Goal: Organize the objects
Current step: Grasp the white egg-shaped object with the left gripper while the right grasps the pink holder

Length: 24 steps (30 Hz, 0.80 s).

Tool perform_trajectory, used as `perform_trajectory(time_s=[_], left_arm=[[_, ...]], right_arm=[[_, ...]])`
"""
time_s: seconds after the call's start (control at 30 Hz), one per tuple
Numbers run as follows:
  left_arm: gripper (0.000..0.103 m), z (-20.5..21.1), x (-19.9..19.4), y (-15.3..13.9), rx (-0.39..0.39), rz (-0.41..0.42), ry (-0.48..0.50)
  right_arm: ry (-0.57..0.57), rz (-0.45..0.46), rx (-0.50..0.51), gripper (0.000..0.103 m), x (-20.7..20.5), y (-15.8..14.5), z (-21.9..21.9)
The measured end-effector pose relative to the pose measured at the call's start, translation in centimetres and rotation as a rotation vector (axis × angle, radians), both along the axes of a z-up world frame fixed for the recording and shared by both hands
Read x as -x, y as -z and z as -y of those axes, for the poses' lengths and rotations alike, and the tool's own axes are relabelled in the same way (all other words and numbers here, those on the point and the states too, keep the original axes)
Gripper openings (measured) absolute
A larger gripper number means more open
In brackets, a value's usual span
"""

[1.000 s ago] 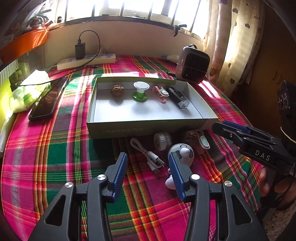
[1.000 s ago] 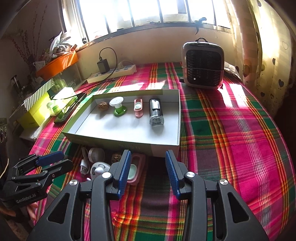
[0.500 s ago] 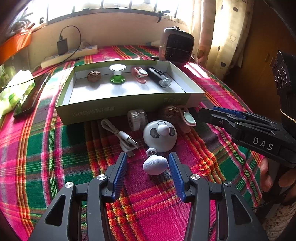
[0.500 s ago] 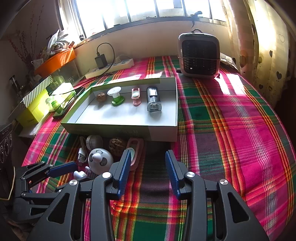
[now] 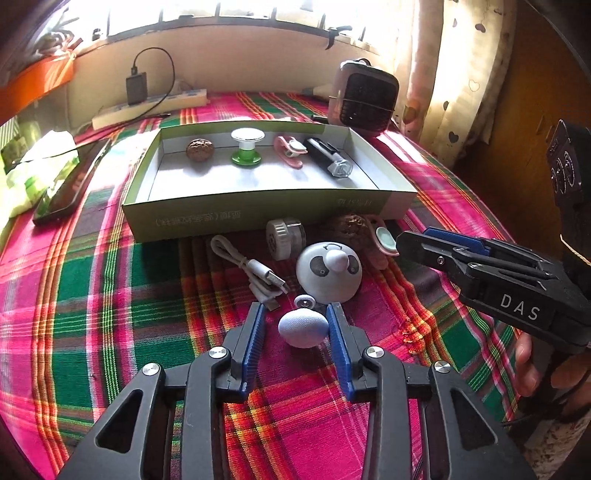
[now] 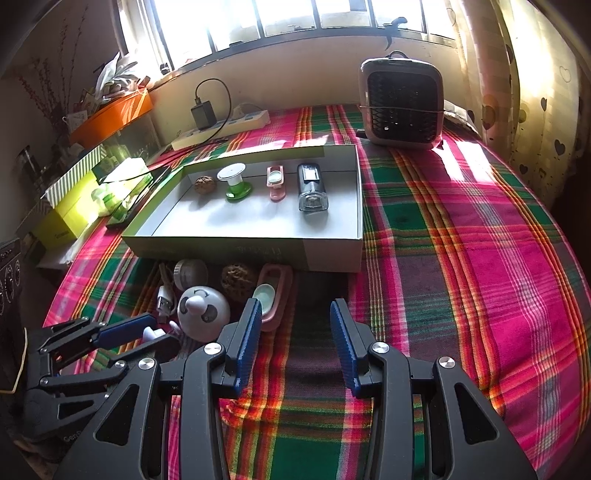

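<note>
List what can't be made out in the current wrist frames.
- Left gripper on the white oval object: right pad touches; left-pad contact unclear in left wrist view. Mostly hidden in right wrist view.
- Box print: inverted, too small, left wrist view.
- Walnut outside the box: part hidden by the panda toy.

Walnut [image 5: 200,148] in box [image 5: 258,216]; cable [image 5: 255,271] before box.

Sunlight pours through a barred window [image 6: 295,18] along the far wall, above a cream sill [image 6: 295,74]. A pale curtain [image 6: 535,92] printed with small hearts hangs at the right. The surface wears a pink, green and red plaid cloth [image 6: 480,258], striped with bright patches of sun. At far left, an orange tray [image 6: 110,116] sits on a shelf.
</note>
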<state>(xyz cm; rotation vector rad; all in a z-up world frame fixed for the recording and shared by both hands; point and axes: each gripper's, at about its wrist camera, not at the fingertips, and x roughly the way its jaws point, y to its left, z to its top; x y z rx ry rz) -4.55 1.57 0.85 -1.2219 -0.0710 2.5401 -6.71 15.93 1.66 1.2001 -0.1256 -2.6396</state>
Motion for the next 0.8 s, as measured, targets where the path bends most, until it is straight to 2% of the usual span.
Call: perform_trajectory(time_s=[0.13, 0.5, 0.8], left_arm=[[0.024, 0.4, 0.0, 0.1, -0.005, -0.005, -0.01], [0.024, 2.4, -0.2, 0.2, -0.035, -0.002, -0.048], [0.024, 3.8, -0.1, 0.3, -0.046, 0.001, -0.076]], right_arm=[[-0.008, 0.004, -0.002, 0.04, 0.1, 0.1, 0.4], [-0.031, 0.026, -0.042, 0.04, 1.3, 0.7, 1.8], [-0.002, 0.032, -0.082, 0.04, 1.7, 1.1, 1.6]])
